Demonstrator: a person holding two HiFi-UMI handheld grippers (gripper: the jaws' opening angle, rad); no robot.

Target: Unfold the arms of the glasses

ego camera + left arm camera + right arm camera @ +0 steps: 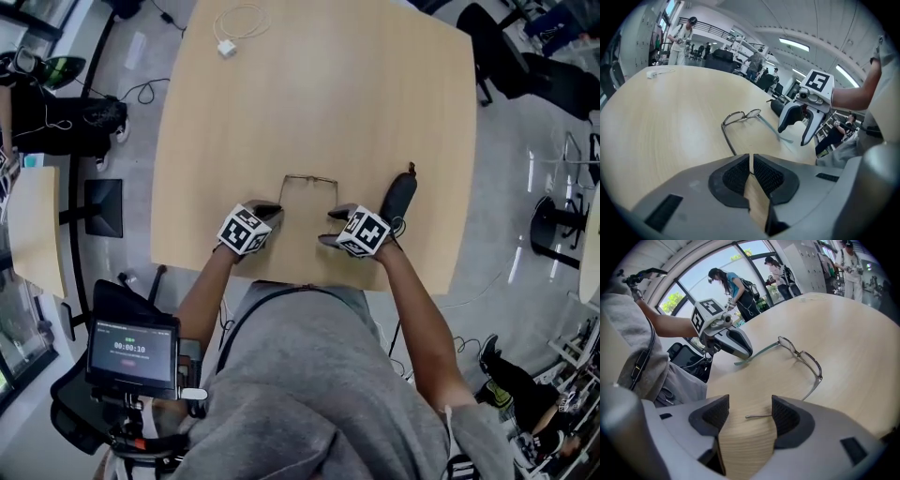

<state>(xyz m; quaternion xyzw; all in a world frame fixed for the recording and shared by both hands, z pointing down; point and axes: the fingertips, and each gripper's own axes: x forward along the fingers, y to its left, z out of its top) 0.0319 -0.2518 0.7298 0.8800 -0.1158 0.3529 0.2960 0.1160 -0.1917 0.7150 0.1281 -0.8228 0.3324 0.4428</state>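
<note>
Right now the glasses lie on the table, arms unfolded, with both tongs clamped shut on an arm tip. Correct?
Only the left tongs are shut on an arm of the glasses. The right gripper view shows the right tongs open, an arm tip between them.

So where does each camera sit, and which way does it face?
Head view: on the person's head, steeply down at the table; forearms, left gripper, right gripper show.
Left gripper view: rides the left gripper, faces the right one; jaws shut on the glasses.
Right gripper view: the reverse; jaws apart.
All share the glasses.
</note>
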